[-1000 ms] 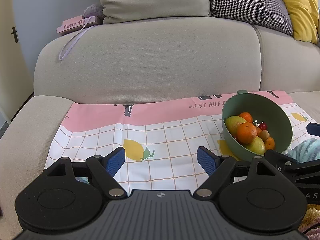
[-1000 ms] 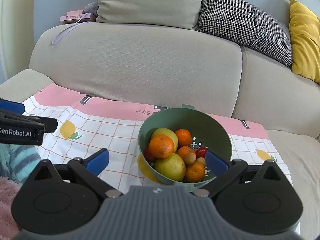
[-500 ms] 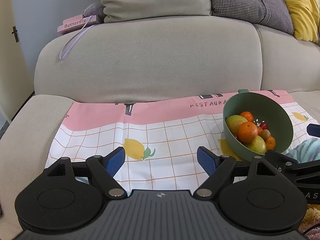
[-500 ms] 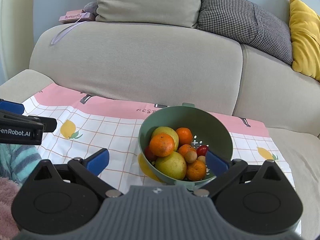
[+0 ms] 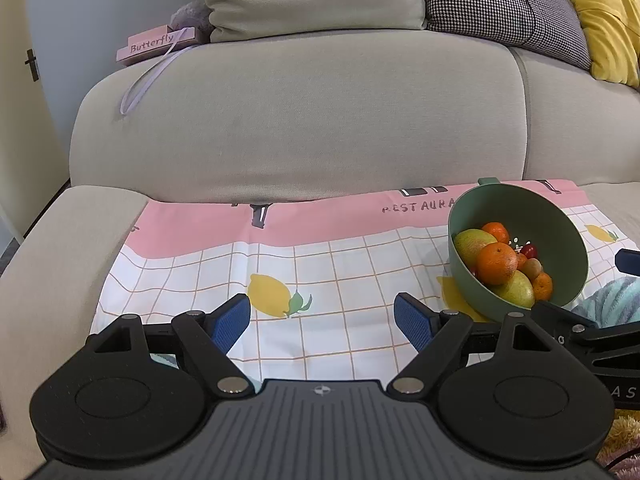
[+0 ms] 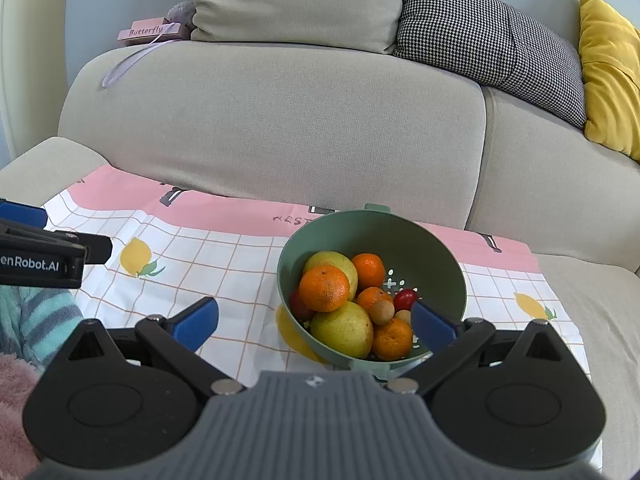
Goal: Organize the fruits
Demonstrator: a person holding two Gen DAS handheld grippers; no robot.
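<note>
Both tools stand wide with nothing between their blue pads. Left tool point(image 5: 322, 322): I hold it low over the bare left half of the printed cloth point(image 5: 340, 268), aimed at the sofa back. Right tool point(image 6: 314, 322): I hold it just short of the green bowl point(image 6: 432, 248), its right pad in front of the bowl's near rim; whether it touches I cannot tell.

Item, fruit: all I can see is gathered in the bowl, which sits tilted toward me on the right half of the cloth, on the sofa seat point(image 6: 592, 304). No loose fruit shows on the cloth; the lemons there are print.

- large orange point(image 6: 324, 288), on top at the left, pebbled skin
- two yellow-green fruits, one behind point(image 6: 340, 262), one in front point(image 6: 342, 330), smooth, the biggest pieces
- smaller oranges at the back point(image 6: 370, 270), middle and near rim point(image 6: 392, 338)
- small red fruit point(image 6: 406, 299) and a small tan round one point(image 6: 381, 312), both easy to roll

Step in hand, my judgement: the scene fits fruit already collected into the bowl, or fruit waiting to be taken out and laid on the cloth. I cannot settle which.

Any grasp here would call for a level approach over the rim, since the heap is loose and the bowl leans.
</note>
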